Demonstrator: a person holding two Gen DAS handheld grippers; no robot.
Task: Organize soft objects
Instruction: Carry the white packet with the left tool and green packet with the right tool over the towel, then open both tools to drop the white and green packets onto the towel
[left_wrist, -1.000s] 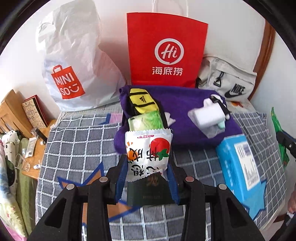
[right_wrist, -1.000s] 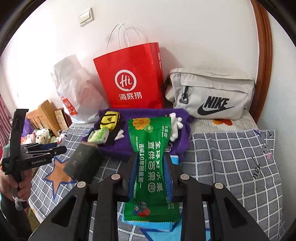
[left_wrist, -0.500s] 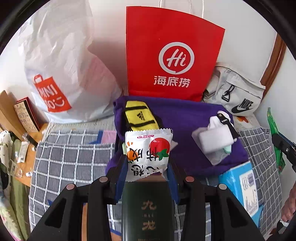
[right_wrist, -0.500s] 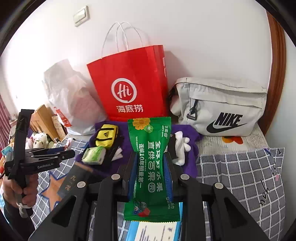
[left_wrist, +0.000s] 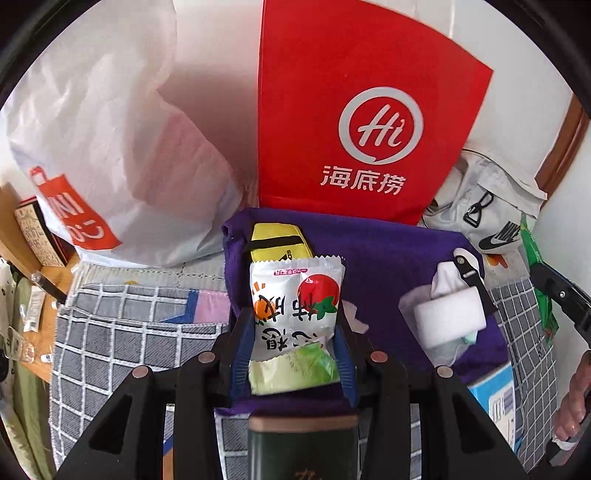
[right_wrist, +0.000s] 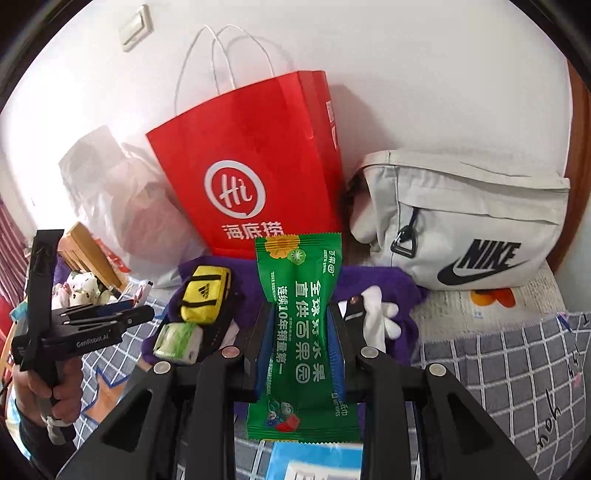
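Home bedroom: checked bedspread (right_wrist: 517, 362), shopping bags (right_wrist: 251, 177), wall switch (right_wrist: 136, 27)

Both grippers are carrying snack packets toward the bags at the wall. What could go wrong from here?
The left gripper pinches only the lower part of the white snack packet, so it could slip or swing. The red paper bag stands unsupported and a packet catching its rim might tip it. The green snack packet in the right gripper droops below the pads and may snag.

A white wall (right_wrist: 406, 74) fills the upper frame, with a switch plate (right_wrist: 136, 27) at upper left and brown wooden trim (right_wrist: 576, 147) at right.
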